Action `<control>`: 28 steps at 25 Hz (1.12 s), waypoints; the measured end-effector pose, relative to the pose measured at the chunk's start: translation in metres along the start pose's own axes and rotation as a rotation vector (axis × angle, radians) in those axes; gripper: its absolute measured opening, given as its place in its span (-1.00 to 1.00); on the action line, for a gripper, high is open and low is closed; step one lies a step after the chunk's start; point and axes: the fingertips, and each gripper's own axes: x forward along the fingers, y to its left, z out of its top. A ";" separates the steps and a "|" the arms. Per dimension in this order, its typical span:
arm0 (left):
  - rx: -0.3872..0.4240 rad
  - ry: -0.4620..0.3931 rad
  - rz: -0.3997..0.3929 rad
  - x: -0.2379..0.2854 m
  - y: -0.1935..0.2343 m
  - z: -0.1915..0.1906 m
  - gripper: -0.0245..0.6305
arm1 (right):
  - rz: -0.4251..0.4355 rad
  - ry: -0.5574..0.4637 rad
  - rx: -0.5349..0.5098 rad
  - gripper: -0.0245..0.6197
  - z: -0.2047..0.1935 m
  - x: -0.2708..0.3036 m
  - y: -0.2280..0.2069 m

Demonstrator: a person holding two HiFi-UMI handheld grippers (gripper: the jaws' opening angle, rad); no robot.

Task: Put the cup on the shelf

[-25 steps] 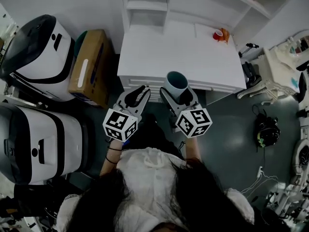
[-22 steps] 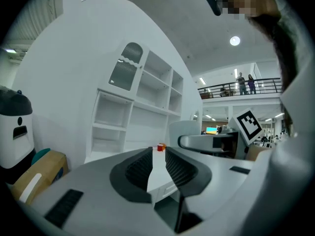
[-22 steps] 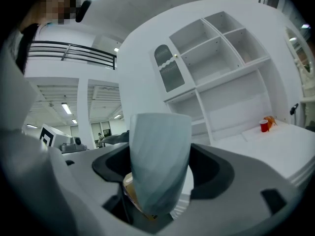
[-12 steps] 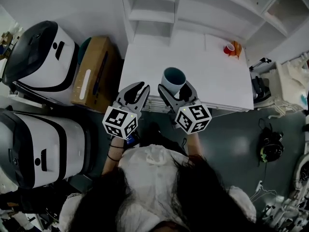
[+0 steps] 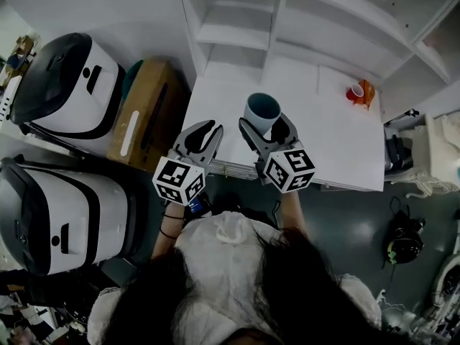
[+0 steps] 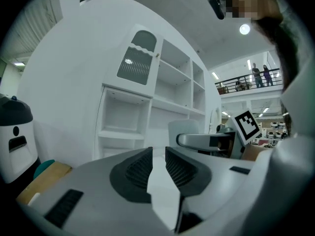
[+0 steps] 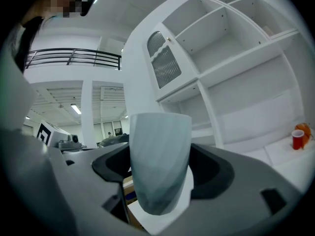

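A pale grey-blue cup (image 5: 261,113) with a dark teal inside is held upright between the jaws of my right gripper (image 5: 263,129), above the front part of the white desk (image 5: 330,135). In the right gripper view the cup (image 7: 158,161) fills the space between the dark pads, which press on both its sides. My left gripper (image 5: 203,137) hovers just left of it at the desk's front left corner, its jaws nearly together with nothing between them (image 6: 158,167). The white shelf unit (image 5: 287,27) rises at the back of the desk; its compartments show bare.
A small red cup (image 5: 354,93) with an orange thing beside it stands at the desk's back right. Left of the desk lies a brown cardboard box (image 5: 147,113), and further left stand two large white-and-black machines (image 5: 61,77). Grey floor with a dark helmet-like item (image 5: 405,249) lies to the right.
Both grippers and the held cup have moved forward over the desk, toward the shelf unit. The grip on the cup is unchanged.
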 end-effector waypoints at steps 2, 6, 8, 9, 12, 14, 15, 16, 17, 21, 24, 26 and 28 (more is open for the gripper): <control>0.005 0.006 0.011 0.008 0.003 0.001 -0.65 | 0.012 -0.002 -0.010 0.16 0.003 0.013 -0.009; 0.010 0.025 0.024 0.016 0.008 -0.001 -0.65 | 0.029 -0.011 -0.038 0.16 0.013 0.045 -0.023; 0.007 0.032 0.034 0.017 0.010 -0.003 -0.65 | 0.037 -0.020 -0.050 0.16 0.019 0.061 -0.029; 0.008 0.034 0.040 0.018 0.011 -0.003 -0.65 | 0.041 -0.025 -0.057 0.16 0.022 0.070 -0.032; 0.016 0.036 0.060 0.017 0.018 -0.002 -0.65 | 0.046 -0.037 -0.083 0.16 0.034 0.098 -0.041; 0.022 0.037 0.066 0.015 0.022 0.001 -0.65 | 0.040 -0.044 -0.104 0.16 0.042 0.116 -0.047; 0.024 0.037 0.067 0.015 0.024 0.002 -0.65 | 0.034 -0.048 -0.114 0.16 0.046 0.125 -0.050; 0.025 0.037 0.068 0.014 0.027 0.003 -0.65 | 0.027 -0.052 -0.124 0.16 0.050 0.134 -0.054; 0.026 0.037 0.067 0.015 0.031 0.004 -0.65 | 0.020 -0.055 -0.133 0.16 0.053 0.143 -0.057; 0.026 0.025 0.055 0.020 0.048 0.011 -0.65 | -0.006 -0.065 -0.158 0.16 0.065 0.182 -0.067; 0.028 0.020 0.034 0.025 0.060 0.014 -0.65 | -0.026 -0.069 -0.175 0.16 0.073 0.209 -0.074; 0.033 0.014 0.021 0.030 0.070 0.019 -0.65 | -0.046 -0.066 -0.188 0.16 0.078 0.227 -0.080; 0.035 0.004 0.009 0.034 0.082 0.025 -0.65 | -0.062 -0.056 -0.196 0.16 0.080 0.247 -0.086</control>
